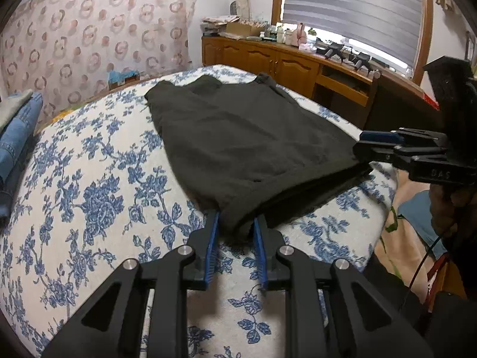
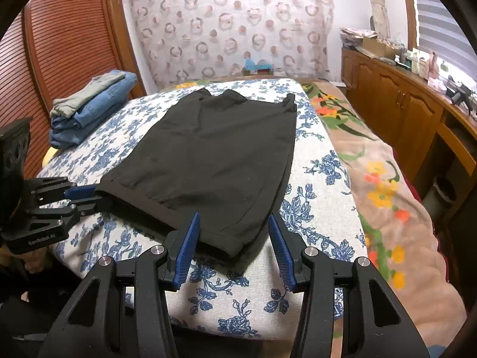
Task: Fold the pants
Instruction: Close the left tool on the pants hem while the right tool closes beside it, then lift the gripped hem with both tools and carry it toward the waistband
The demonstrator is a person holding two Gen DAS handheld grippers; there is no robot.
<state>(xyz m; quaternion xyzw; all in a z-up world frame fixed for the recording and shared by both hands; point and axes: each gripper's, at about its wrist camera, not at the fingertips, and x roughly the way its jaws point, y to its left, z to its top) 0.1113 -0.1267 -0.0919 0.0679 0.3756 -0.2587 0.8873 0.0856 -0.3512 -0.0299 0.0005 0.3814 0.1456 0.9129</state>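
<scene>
Black cotton pants (image 2: 214, 161) flat on blue-floral quilted bed (image 2: 322, 197), folded lengthwise, hems toward me. Left tool (image 1: 235, 223) pinching near hem corner, probably for lift. Right tool (image 2: 234, 232) spread wide around other corner, no grip yet. Next likely hems up to waistband.

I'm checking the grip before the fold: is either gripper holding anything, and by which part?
The left gripper pinches the black pants at the near hem corner. The right gripper is open around the other hem corner, holding nothing.
</scene>
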